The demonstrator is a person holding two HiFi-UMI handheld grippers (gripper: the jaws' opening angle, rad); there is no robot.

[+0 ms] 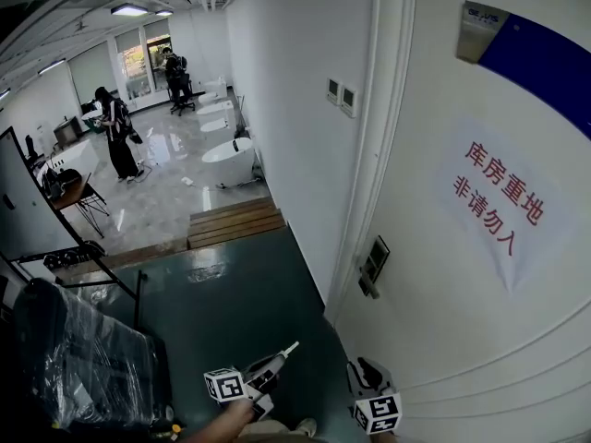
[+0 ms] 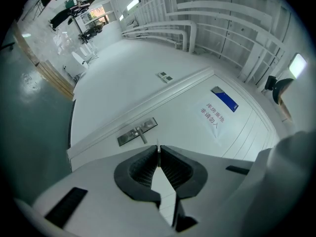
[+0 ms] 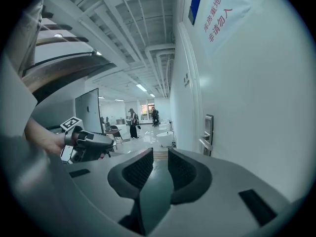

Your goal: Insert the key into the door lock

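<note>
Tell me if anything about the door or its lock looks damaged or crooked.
Nothing stands out. The door looks shut, its lock plate sits straight with the handle level, and the red-lettered sign lies flat.

Thin silver key (image 2: 158,149) is pinched edge-on in the left gripper (image 2: 158,155), held well short of the metal door lock (image 2: 137,131).

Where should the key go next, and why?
Probably lift the left gripper toward the grey metal lock plate on the white door, since its fingers pinch the thin silver key and the tip hangs well short of the plate.
</note>
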